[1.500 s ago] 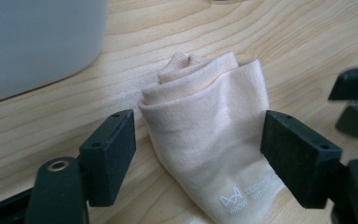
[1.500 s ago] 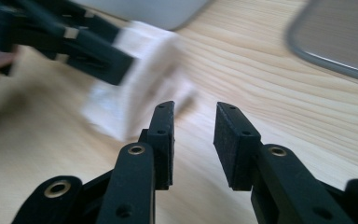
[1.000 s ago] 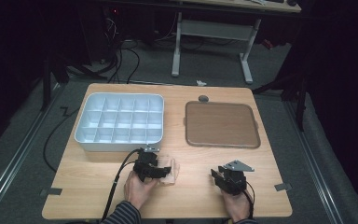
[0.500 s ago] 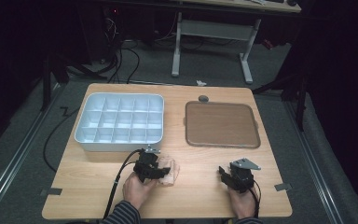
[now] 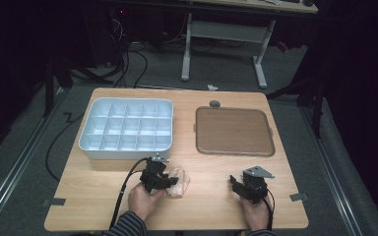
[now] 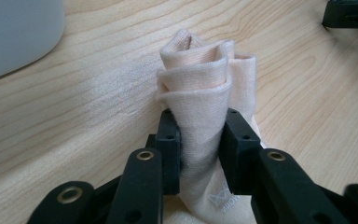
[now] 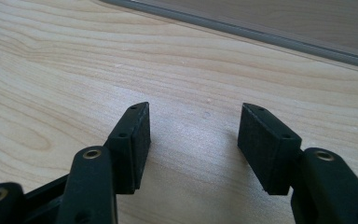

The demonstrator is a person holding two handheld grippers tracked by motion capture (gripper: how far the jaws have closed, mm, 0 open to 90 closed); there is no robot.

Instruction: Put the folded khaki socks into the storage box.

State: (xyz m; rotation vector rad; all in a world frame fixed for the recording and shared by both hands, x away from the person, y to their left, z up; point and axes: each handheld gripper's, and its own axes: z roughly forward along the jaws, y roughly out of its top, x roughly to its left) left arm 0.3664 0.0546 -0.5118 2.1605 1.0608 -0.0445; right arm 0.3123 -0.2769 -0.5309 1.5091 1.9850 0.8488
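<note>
While the left gripper [image 6: 199, 140] lies low over the near part of the wooden table [image 5: 103, 196], its 2 black jaws have just been closing and now pinch a bunched, pale peach cloth [image 6: 200, 88] between them, the folds squeezed and standing up above the pads. In the high view that cloth [image 5: 178, 180] lies on the table just in front of the white compartment tray [image 5: 126, 129], right beside the left gripper [image 5: 163, 181] and the person's left hand [image 5: 144, 199]. The right gripper [image 7: 193, 140] has just been opening; its jaws stand apart over bare wood with nothing between them. In the high view it [image 5: 237, 184] sits near the table's front right, well apart from the cloth, just in front of the brown mat [image 5: 234, 132].
</note>
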